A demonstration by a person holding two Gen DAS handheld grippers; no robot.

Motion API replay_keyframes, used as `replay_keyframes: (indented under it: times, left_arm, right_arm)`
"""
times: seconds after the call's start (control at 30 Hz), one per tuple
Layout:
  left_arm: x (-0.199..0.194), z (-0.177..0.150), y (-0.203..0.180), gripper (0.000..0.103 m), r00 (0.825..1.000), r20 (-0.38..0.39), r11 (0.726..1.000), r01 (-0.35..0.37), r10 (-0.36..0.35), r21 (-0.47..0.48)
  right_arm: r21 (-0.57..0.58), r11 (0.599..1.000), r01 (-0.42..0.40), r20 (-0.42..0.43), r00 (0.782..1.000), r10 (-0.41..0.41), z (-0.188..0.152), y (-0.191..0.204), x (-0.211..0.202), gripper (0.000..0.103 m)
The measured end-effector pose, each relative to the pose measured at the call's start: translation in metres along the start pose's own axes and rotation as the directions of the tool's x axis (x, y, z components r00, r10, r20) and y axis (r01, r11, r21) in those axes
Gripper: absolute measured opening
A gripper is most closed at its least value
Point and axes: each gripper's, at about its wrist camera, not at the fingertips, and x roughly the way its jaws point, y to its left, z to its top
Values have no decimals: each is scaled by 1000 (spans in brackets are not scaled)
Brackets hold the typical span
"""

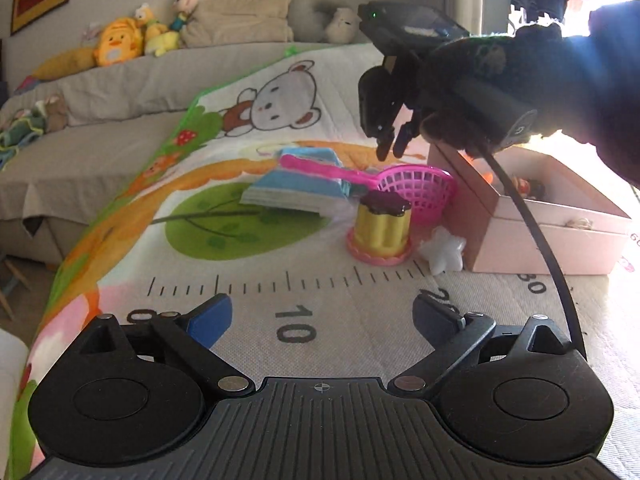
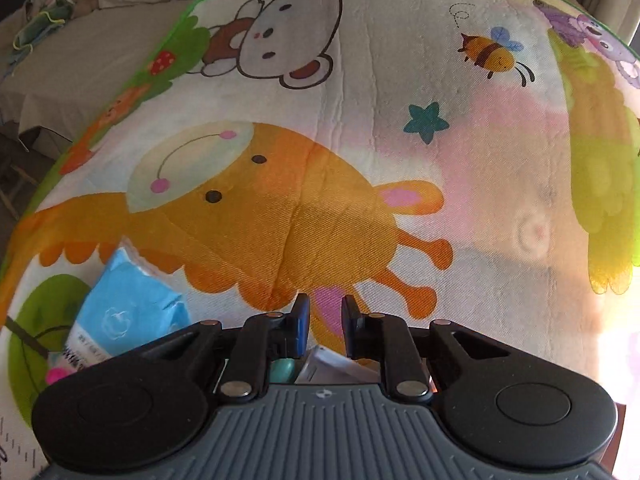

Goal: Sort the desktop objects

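In the left wrist view, a yellow toy cake [image 1: 380,226] with a brown top stands on the cartoon mat. A pink toy net basket [image 1: 416,192] lies behind it, its handle across a blue tissue pack [image 1: 296,188]. A white star [image 1: 442,254] lies against an open pink cardboard box [image 1: 532,216]. My left gripper [image 1: 322,314] is open and empty, low over the mat in front of the cake. My right gripper [image 1: 394,146] hovers above the basket and box edge; in its own view [image 2: 325,324] its fingers stand a narrow gap apart with nothing between them. The tissue pack [image 2: 128,312] shows lower left there.
The box holds several small toys [image 1: 528,186]. A grey couch [image 1: 120,92] with plush toys [image 1: 120,42] lies behind the mat. A ruler scale [image 1: 296,326] is printed on the mat's near part. A black cable [image 1: 536,232] hangs from the right gripper.
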Motion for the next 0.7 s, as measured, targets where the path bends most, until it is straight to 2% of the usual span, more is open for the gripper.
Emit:
replay_keyframes:
  times: [0.07, 0.27, 0.37, 0.47, 0.53, 0.57, 0.6, 0.7]
  left_arm:
    - [0, 1, 5, 100, 1000, -4, 1000, 12, -12, -26]
    - [-3, 2, 10, 101, 1000, -9, 999, 22, -22, -49]
    - [-7, -1, 8, 101, 1000, -14, 1000, 12, -13, -24]
    - [-9, -3, 7, 101, 999, -35, 1000, 16, -17, -7]
    - [-11, -6, 6, 101, 998, -57, 1000, 26, -26, 3]
    - [-12, -7, 4, 102, 997, -68, 999, 34, -33, 10]
    - [-13, -8, 2, 102, 997, -74, 999, 39, -38, 16]
    - [-17, -11, -6, 102, 995, -87, 997, 59, -55, 46]
  right_arm:
    - [-1, 1000, 3, -36, 999, -3, 1, 0, 9, 17]
    - [22, 994, -108, -110, 988, 110, -22, 7, -5, 17]
    - [42, 980, -196, -161, 966, 201, -45, 16, -21, 17]
    - [15, 959, -282, -192, 941, 279, -73, 27, -40, 18]
    - [-20, 933, -360, -220, 912, 347, -98, 34, -59, 17]
    - [-40, 927, -372, -215, 909, 356, -107, 36, -68, 17]
    - [-71, 925, -372, -183, 917, 355, -120, 36, -85, 17]
    - [-102, 912, -397, -61, 918, 393, -151, 22, -131, 19]
